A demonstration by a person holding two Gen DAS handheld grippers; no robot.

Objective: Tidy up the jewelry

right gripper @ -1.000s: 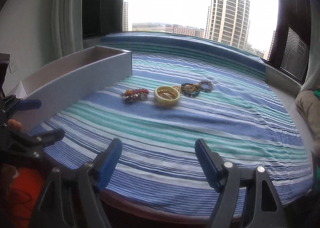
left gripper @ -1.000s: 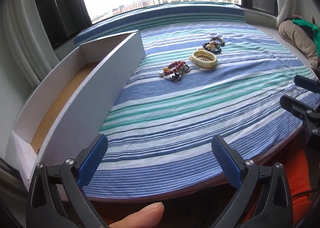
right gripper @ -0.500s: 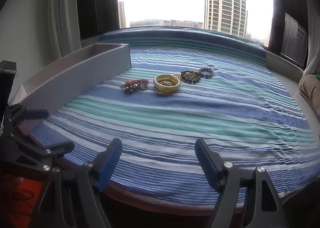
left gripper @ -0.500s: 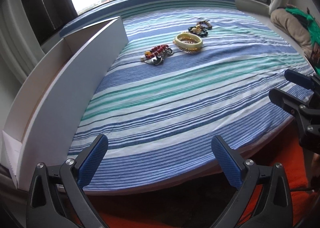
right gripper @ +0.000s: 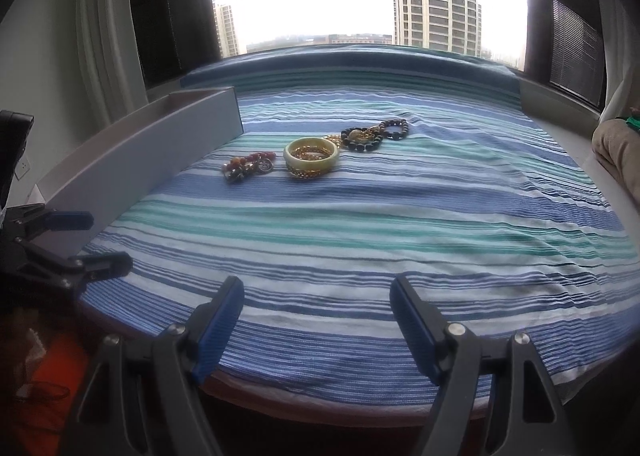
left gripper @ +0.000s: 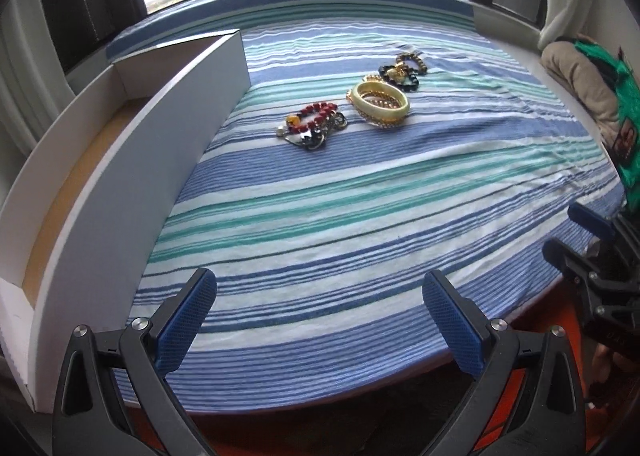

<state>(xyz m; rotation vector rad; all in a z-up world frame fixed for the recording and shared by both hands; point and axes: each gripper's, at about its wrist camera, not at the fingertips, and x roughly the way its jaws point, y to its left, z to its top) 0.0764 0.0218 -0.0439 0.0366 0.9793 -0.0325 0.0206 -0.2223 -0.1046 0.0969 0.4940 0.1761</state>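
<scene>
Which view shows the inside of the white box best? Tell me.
The left wrist view: it looks down into the white box, showing its tan floor and inner walls. The right wrist view sees the box from low down, mostly its grey outer wall and rim, no floor.

No text readable — nothing legible anywhere.
</scene>
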